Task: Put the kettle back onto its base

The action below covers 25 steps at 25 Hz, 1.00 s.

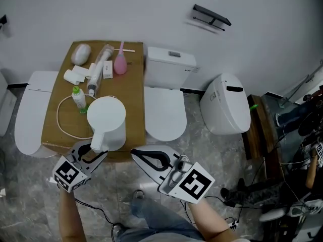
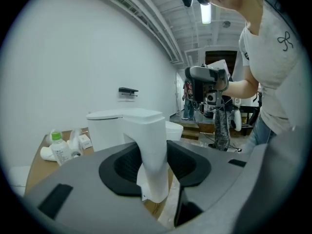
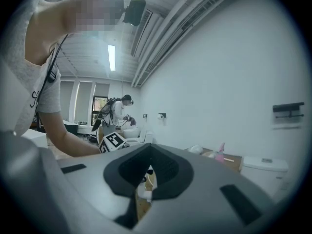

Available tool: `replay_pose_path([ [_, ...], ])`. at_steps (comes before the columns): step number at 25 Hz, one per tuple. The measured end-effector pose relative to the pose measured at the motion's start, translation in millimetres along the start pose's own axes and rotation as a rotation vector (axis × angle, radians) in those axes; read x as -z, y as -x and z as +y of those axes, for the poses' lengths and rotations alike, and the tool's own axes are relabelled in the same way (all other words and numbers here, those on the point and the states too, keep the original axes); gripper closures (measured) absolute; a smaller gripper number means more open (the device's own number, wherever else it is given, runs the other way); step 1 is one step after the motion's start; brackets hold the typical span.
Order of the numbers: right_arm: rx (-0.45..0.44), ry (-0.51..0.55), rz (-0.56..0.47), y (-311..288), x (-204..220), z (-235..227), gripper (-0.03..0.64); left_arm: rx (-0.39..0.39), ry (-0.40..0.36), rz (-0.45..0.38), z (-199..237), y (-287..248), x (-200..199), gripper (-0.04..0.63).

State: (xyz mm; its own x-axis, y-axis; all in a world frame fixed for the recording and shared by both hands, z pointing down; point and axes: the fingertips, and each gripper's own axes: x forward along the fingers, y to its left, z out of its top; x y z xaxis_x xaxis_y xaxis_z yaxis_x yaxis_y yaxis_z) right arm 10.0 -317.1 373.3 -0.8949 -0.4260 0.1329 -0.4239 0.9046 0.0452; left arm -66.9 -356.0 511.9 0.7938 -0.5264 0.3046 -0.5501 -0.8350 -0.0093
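The kettle (image 1: 107, 116) stands at the table's (image 1: 132, 92) front edge, hiding any base beneath, its handle (image 1: 98, 140) loose between the left gripper's (image 1: 95, 149) parted jaws, which fits either release or approach, while the right gripper (image 1: 135, 153), closed and empty, hangs clear off that edge.

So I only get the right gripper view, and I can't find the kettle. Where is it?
Observer: The kettle stands upright on the brown table, near the edge closest to the person.
Operator: Is something holding it?
Observer: The left gripper has its jaws wide either side of the kettle's handle, not squeezing it.
Operator: Is it on its base?
Observer: Can't tell; the kettle hides what's beneath. A white cord loops on the table beside it.
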Motion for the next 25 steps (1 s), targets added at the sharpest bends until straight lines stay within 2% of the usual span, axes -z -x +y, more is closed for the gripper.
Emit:
replay_pose_path([
  [6, 0.000, 0.004, 0.008, -0.9, -1.2, 10.6, 0.609, -0.125, -0.055, 0.042, 15.7, 17.0, 3.0, 0.419],
  [9, -0.006, 0.008, 0.004, -4.9, -3.5, 16.0, 0.609, -0.157, -0.058, -0.016, 17.7, 32.1, -4.8, 0.417],
  [12, -0.019, 0.011, 0.001, -10.4, -6.9, 23.3, 0.609, -0.176, -0.009, -0.117, 18.2, 53.6, -22.5, 0.422],
  [14, -0.028, 0.012, -0.004, -12.9, -11.2, 29.4, 0.609, -0.191, 0.014, -0.182, 16.3, 68.2, -39.3, 0.459],
  [15, -0.032, 0.013, -0.008, -14.0, -13.9, 33.3, 0.609, -0.200, 0.018, -0.206, 14.6, 75.0, -47.3, 0.524],
  [16, -0.037, 0.014, -0.012, -14.9, -16.8, 37.9, 0.609, -0.204, 0.020, -0.226, 11.5, 81.2, -54.9, 0.562],
  [20, -0.053, 0.021, -0.031, -17.7, -29.9, 62.3, 0.609, -0.179, 0.013, -0.279, -14.6, 102.9, -84.1, 0.585],
  [25, -0.059, 0.025, -0.066, -14.6, -53.6, 101.8, 0.609, -0.191, 0.009, -0.280, -60.8, 132.1, -119.6, 0.586],
])
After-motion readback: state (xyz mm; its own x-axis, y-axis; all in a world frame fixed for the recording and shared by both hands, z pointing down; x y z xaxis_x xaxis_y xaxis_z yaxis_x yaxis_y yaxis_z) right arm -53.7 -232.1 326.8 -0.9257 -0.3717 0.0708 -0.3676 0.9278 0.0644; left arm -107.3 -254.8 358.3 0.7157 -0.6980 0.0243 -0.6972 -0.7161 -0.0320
